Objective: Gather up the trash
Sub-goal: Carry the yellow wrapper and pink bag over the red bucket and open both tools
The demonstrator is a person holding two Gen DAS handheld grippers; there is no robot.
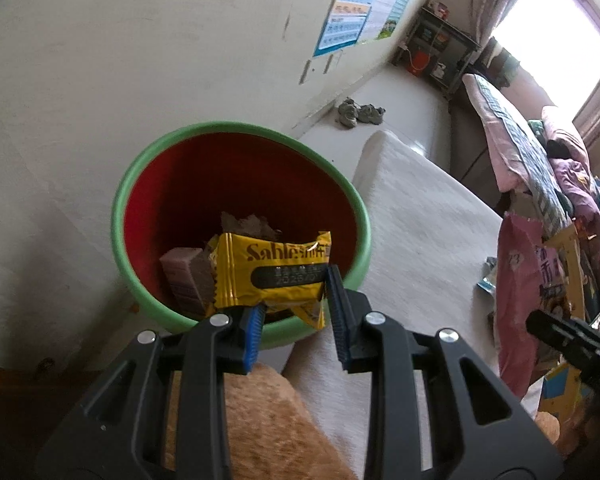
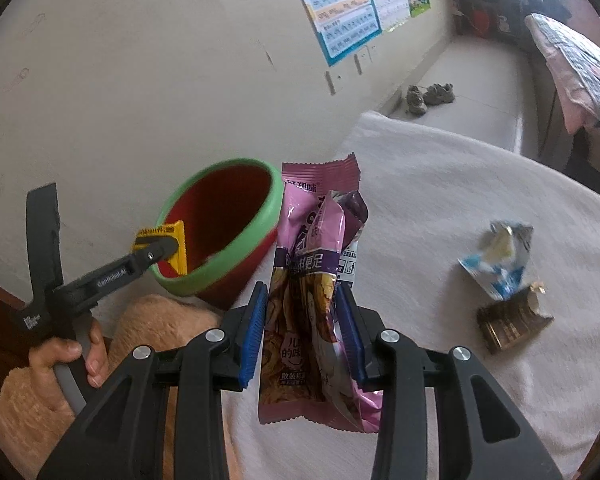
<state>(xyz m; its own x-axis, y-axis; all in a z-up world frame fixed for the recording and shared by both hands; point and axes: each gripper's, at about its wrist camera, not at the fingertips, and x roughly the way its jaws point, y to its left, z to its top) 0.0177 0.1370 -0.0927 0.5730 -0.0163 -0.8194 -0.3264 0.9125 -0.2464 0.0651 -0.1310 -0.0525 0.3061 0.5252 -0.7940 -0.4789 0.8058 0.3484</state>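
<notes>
Left wrist view: yellow wrapper [image 1: 274,270] printed "Sable", crinkled, centre frame, pinched in left gripper [image 1: 296,312] jaws over the red bin [image 1: 236,136] with green rim; pink-brown packet [image 1: 186,280] already inside. Right wrist view: right gripper [image 2: 306,332] jaws clamp a pink-purple snack bag [image 2: 312,280] with Chinese print, centre. Blue-white wrapper [image 2: 496,260] and gold wrapper [image 2: 512,320] lie right, on white cloth [image 2: 460,184].

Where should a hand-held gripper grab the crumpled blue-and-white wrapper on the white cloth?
Pinch the raised, crumpled upper fold of the blue-and-white wrapper, coming from above. It stands up off the white cloth, so the pads can close across it. Stay on the side away from the gold-brown wrapper, which lies against its lower edge.
</notes>
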